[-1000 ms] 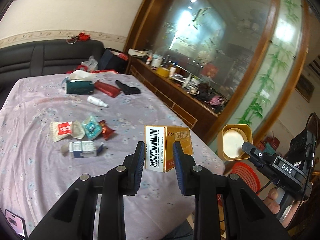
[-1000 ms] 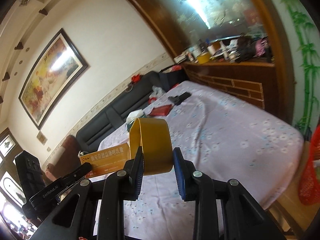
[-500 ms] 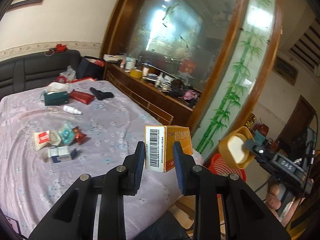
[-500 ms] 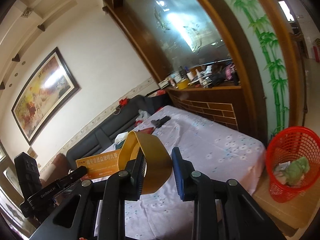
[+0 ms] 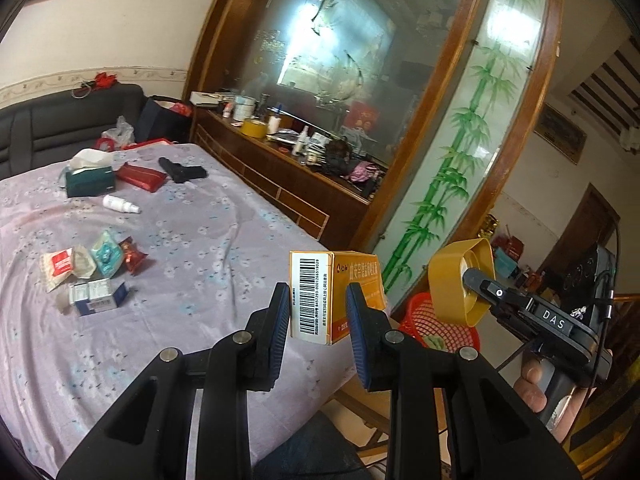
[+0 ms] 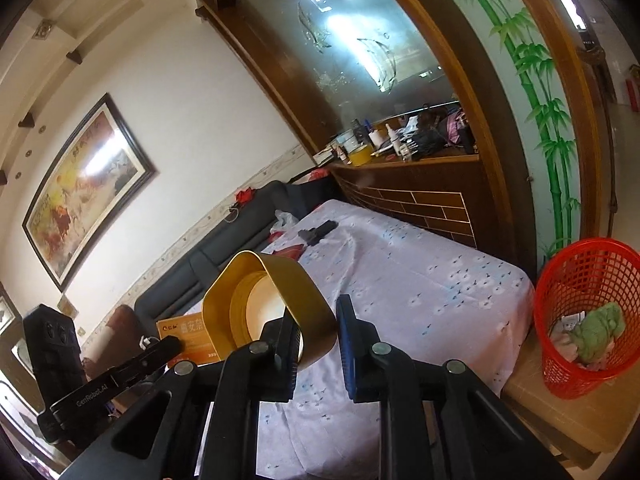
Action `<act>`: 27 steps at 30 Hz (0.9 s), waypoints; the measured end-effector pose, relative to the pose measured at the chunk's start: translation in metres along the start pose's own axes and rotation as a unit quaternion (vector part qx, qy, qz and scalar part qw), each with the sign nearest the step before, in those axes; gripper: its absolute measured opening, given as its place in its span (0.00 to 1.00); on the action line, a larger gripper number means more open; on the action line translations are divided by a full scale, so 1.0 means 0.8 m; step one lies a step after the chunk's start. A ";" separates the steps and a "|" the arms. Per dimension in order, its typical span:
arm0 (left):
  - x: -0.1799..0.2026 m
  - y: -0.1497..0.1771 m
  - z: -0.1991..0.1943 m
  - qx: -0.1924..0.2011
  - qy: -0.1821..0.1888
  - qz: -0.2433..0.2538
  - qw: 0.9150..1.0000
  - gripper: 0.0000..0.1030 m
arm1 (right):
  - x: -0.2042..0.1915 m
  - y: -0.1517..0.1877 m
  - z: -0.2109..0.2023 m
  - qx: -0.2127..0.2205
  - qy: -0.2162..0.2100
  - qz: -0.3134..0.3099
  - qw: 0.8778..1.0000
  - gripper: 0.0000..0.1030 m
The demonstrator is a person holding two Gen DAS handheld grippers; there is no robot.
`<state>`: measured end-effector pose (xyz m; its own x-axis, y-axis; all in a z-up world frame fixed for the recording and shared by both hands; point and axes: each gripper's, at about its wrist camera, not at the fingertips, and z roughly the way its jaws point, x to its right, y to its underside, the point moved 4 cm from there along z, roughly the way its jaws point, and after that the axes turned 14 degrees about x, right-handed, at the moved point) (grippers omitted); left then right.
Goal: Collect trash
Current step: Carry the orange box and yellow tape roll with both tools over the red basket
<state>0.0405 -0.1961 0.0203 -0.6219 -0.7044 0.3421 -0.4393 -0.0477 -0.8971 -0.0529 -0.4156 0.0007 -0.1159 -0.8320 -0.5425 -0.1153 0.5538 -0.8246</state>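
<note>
Now left tool (image 5: 318, 312) clamps orange box (image 5: 340, 296).

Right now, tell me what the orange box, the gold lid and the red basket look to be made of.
Orange box: thin printed cardboard, slightly glossy, with sharp folded edges and a barcode panel.
Gold lid: probably plastic, possibly metal; smooth with a satin gold sheen, thin walls and a paler inner ring.
Red basket: moulded plastic, judging by the uniform open lattice and bright shiny red.
</note>
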 end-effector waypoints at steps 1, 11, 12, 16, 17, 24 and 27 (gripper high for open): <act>0.006 0.001 0.004 -0.003 0.007 0.003 1.000 0.26 | 0.004 -0.002 -0.004 0.003 0.003 -0.001 1.000 0.18; 0.109 0.015 0.060 -0.039 0.111 0.044 0.992 0.26 | 0.093 -0.049 -0.093 0.078 0.121 0.015 0.990 0.18; 0.121 0.017 0.066 -0.043 0.118 0.049 0.991 0.26 | 0.101 -0.054 -0.102 0.085 0.134 0.016 0.987 0.18; 0.162 0.030 0.098 -0.063 0.149 0.068 0.984 0.26 | 0.134 -0.069 -0.131 0.105 0.186 0.020 0.977 0.18; 0.171 0.034 0.106 -0.068 0.155 0.072 0.983 0.26 | 0.141 -0.071 -0.135 0.108 0.195 0.022 0.975 0.18; 0.222 0.074 0.172 -0.119 0.179 0.096 0.972 0.26 | 0.209 -0.067 -0.140 0.099 0.256 0.046 0.961 0.18; 0.232 0.092 0.193 -0.138 0.180 0.102 0.969 0.26 | 0.238 -0.061 -0.134 0.086 0.268 0.066 0.957 0.18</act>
<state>-0.0070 -0.4399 -0.0259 -0.8779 -0.3850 0.2848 -0.4087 0.2926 -0.8645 -0.1753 -0.5977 -0.0448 -0.6129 -0.5929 -0.5224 0.0950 0.6010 -0.7936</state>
